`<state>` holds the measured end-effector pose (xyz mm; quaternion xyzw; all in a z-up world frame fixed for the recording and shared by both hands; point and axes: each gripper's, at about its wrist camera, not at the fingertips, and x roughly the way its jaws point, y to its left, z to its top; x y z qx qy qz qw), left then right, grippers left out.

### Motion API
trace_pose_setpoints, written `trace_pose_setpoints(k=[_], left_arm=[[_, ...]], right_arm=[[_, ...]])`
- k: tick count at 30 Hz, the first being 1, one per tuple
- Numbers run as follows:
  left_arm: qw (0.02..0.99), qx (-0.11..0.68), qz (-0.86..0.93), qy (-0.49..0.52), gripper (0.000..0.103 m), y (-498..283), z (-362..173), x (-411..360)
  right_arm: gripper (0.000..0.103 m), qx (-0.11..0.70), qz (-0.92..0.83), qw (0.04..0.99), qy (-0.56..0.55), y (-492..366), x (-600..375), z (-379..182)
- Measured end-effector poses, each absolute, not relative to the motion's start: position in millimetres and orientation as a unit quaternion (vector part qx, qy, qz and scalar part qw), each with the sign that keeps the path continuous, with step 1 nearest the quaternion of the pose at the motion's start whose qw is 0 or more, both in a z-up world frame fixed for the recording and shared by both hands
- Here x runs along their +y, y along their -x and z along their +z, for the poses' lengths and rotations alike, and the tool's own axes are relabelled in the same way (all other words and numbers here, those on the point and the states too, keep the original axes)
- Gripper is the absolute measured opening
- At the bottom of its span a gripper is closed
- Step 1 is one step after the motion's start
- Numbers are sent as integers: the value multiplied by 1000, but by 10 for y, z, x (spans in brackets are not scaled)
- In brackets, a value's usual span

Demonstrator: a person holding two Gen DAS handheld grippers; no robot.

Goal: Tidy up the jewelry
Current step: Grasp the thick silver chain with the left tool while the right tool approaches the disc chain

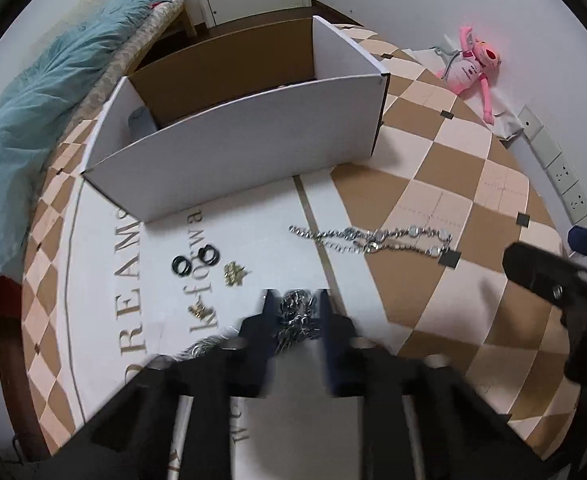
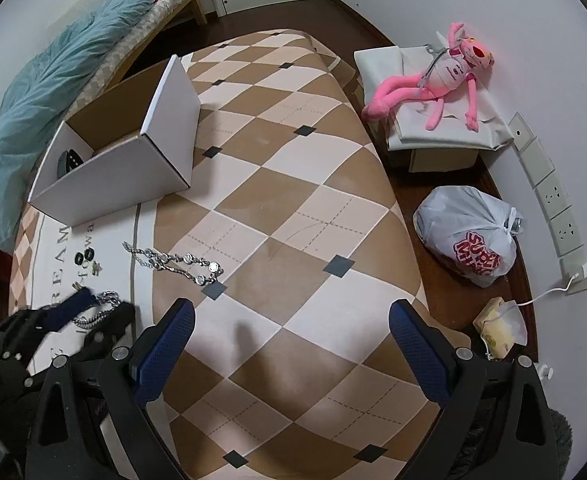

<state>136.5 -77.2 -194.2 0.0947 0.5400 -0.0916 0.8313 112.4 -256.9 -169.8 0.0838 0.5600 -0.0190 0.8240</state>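
Observation:
My left gripper (image 1: 296, 300) has its jaws close on either side of a bunched silver chain (image 1: 298, 314) on the rug; it also shows in the right wrist view (image 2: 103, 303), with the chain (image 2: 93, 316) between its fingers. A longer silver necklace (image 1: 373, 240) lies stretched out ahead of it, also seen in the right wrist view (image 2: 173, 264). Two black rings (image 1: 197, 260) and two small gold pieces (image 1: 235, 273) lie to the left. An open white cardboard box (image 1: 249, 136) stands behind. My right gripper (image 2: 291, 312) is open and empty over the checkered rug.
A checkered rug (image 2: 293, 200) with a white lettered panel (image 1: 105, 280) covers the floor. A bed with a teal blanket (image 1: 33, 112) is at left. A pink plush toy (image 2: 445, 76) on a covered box, a white plastic bag (image 2: 469, 232) and wall sockets (image 2: 553, 200) are at right.

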Motion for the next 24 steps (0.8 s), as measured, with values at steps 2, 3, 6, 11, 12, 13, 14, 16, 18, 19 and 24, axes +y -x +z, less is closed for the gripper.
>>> trace_pose_setpoints(k=[2,3,6,11,12,13,14,16,18,19,24], left_arm=[[833,540,-99,-74,8,-1391,-1922,-712],[835,537,-100,-64,8,-1396,-1896,-663],[842,530,-99,-29,8,-1382,-1778,-507],[854,511,-93,13,8,-1301,-1493,-190],[856,509,-91,18,8,-1284,-1451,-127],[856,509,-90,22,8,-1285,-1428,-88],[857,507,-88,25,8,-1272,-1403,-48],[860,503,-80,22,8,-1253,-1382,2],[860,505,-76,22,8,-1276,-1391,30],[860,505,-72,22,8,-1272,-1392,44],[860,504,-71,34,4,-1255,-1381,96]], right_arm=[[95,560,-14,824,-90,-1125,-2572,-1683],[93,559,-12,824,-92,-1125,-2572,-1674],[90,557,0,825,-95,-1129,-2550,-1653],[88,556,30,825,-99,-1174,-2429,-1658],[88,555,35,826,-92,-1196,-2368,-1669],[88,554,38,827,-87,-1215,-2323,-1683],[88,555,42,827,-78,-1248,-2258,-1711],[87,558,43,827,-58,-1311,-2151,-1783],[80,567,34,823,-26,-1370,-2042,-1887],[75,575,32,818,-12,-1397,-1995,-1956],[11,556,42,830,33,-1375,-1778,-1930]])
